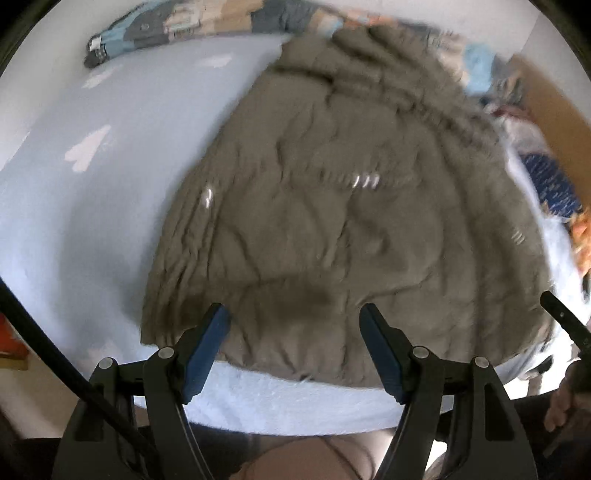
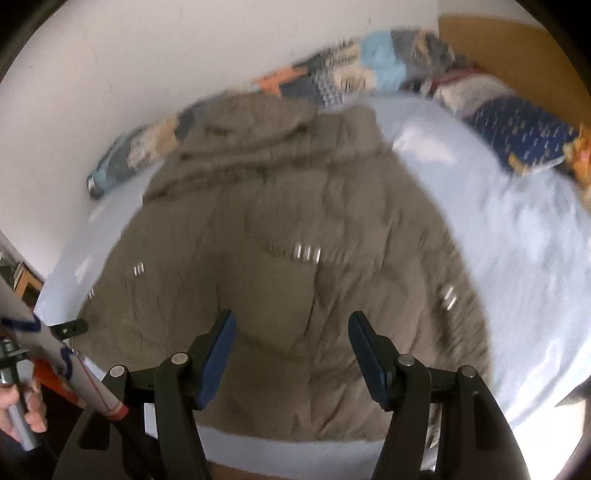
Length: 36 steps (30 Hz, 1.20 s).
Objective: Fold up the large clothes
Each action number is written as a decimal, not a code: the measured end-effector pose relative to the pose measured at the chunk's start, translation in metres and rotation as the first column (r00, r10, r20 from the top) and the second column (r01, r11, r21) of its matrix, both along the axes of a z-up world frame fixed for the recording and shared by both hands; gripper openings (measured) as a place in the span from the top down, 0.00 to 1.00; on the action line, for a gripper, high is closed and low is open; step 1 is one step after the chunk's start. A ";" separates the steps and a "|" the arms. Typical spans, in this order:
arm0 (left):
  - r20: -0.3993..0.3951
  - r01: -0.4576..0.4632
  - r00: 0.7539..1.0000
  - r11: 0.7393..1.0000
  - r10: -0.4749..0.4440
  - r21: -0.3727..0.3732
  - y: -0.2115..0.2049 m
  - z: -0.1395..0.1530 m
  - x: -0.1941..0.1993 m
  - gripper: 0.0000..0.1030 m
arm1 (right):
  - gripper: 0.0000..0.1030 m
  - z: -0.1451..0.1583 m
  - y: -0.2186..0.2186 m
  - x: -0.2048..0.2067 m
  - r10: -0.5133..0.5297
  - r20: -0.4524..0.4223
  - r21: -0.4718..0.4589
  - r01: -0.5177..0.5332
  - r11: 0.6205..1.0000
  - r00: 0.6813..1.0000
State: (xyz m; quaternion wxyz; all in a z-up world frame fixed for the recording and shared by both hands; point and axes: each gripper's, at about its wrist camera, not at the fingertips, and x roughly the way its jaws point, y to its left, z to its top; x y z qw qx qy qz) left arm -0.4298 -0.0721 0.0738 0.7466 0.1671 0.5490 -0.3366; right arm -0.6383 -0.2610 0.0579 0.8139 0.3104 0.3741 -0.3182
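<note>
Your left gripper (image 1: 295,317) and your right gripper (image 2: 291,326) both hang with their blue-padded jaws spread and nothing pinched between them, above the near hem of the grey-brown quilted puffer jacket (image 1: 332,206). That jacket lies flat on the pale blue bed sheet (image 1: 92,166), its hood reaching the patchwork blanket (image 2: 332,77) rolled along the white wall (image 2: 129,74).

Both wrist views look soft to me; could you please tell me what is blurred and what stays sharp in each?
Left wrist view: the brown quilted puffer jacket and the patchwork blanket are smeared by motion, while the left hand-held gripper stays crisp. Right wrist view: the same jacket streaks, its metal snaps drawn into dashes, and the right hand-held gripper is sharp; fisheye bending curves the bed edge.
</note>
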 end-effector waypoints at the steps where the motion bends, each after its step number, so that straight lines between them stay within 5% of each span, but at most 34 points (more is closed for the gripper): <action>1: -0.018 -0.009 1.000 1.000 0.009 0.016 0.000 -0.003 -0.001 0.29 | 0.35 -0.011 0.000 0.001 -0.009 -0.035 0.032 0.010 0.999 0.999; 4: -0.014 0.006 1.000 0.998 -0.007 -0.055 0.003 0.006 -0.009 0.29 | 0.35 -0.020 0.002 0.003 -0.016 -0.075 0.054 0.020 0.998 0.997; 6: 0.064 0.037 0.997 0.995 -0.032 -0.088 0.003 0.007 -0.015 0.29 | 0.35 -0.018 0.003 0.005 -0.017 -0.066 0.046 0.020 0.999 0.998; 9: 0.135 0.049 0.990 0.997 -0.040 -0.057 -0.005 -0.001 -0.016 0.29 | 0.35 -0.015 0.002 0.010 -0.009 -0.052 0.032 0.010 0.999 0.999; 18: -0.003 0.054 0.998 0.985 -0.055 -0.161 -0.032 0.006 -0.011 0.29 | 0.34 0.013 0.005 0.006 -0.028 0.041 -0.034 0.030 0.999 0.999; 27: -0.006 0.042 0.999 0.982 -0.044 -0.186 -0.043 0.013 -0.015 0.29 | 0.34 0.042 0.003 -0.028 -0.062 0.122 -0.138 0.079 0.987 0.991; 36: -0.027 -0.183 0.983 0.958 0.182 -0.222 0.007 0.022 0.032 0.29 | 0.34 0.036 -0.057 -0.059 -0.234 0.269 0.025 0.236 0.971 0.934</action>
